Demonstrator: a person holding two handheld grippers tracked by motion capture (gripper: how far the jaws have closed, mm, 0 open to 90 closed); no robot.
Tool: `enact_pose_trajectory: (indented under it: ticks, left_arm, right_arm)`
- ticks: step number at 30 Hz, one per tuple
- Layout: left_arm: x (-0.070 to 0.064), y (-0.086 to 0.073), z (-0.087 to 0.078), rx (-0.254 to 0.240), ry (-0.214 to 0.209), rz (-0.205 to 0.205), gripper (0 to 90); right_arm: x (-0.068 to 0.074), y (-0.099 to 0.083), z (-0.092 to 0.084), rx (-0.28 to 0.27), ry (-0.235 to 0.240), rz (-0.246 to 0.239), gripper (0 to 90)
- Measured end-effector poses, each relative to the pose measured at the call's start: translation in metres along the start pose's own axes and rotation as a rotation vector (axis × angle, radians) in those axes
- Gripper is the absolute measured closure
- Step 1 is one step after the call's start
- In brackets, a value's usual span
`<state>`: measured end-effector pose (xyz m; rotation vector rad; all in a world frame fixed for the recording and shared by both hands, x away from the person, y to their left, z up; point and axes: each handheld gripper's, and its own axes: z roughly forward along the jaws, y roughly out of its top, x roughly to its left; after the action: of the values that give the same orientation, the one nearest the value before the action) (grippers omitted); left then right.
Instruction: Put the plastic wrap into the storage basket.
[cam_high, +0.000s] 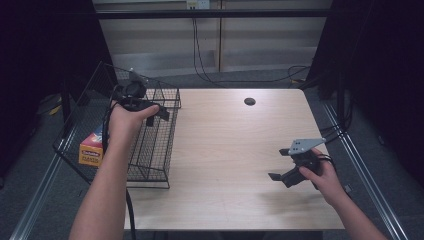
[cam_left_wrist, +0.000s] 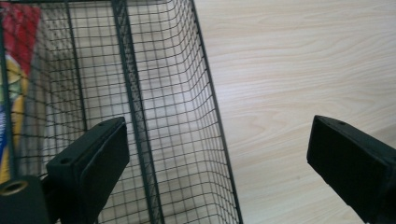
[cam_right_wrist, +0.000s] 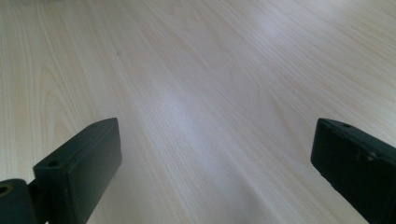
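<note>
Left gripper (cam_high: 162, 113) sits over the near right rim of the wire basket (cam_high: 150, 150), jaws spread wide with nothing pressed between the pads. In the left gripper view the jaws straddle the basket's right wall (cam_left_wrist: 205, 116): one pad inside the mesh, the other out over the table (cam_left_wrist: 299, 70).

Right gripper (cam_high: 280, 176) hovers low over bare tabletop near the front right, jaws wide, holding nothing; well apart from the basket.

Basket stands at the table's left edge, partly overhanging it, open side up. A box (cam_high: 91, 149), orange and yellow with print, lies inside against the far left wall; a strip of it shows through the mesh in the left gripper view (cam_left_wrist: 14, 70).

Handling, as a judgement: thin wire mesh, so probably light and springy rather than rigid; walls may flex under a pinch. The thicker top rim wire looks the best place to grip, since the pads can close across it. The overhang means a careless push could tip it. The box looks like light cardboard, easily dented; its flat faces suit a grip across the narrow sides.
</note>
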<state>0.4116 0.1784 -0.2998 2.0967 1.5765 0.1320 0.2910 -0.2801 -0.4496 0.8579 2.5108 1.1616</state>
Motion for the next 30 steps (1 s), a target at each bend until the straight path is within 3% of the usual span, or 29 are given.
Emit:
enact_pose_trajectory:
  ticks: [6, 17, 30]
  left_arm:
    - [-0.011, -0.004, 0.008, 0.003, -0.019, 0.045, 6.0]
    - [-0.029, -0.011, 0.026, 0.012, -0.096, 0.138, 6.0]
    - [-0.047, -0.023, 0.047, 0.020, -0.157, 0.187, 6.0]
  right_arm:
    - [0.000, 0.000, 0.000, -0.002, -0.006, 0.002, 1.4]
    - [0.000, 0.000, -0.001, 0.002, -0.004, 0.003, 1.4]
    - [0.001, -0.001, 0.002, 0.011, -0.003, -0.007, 1.4]
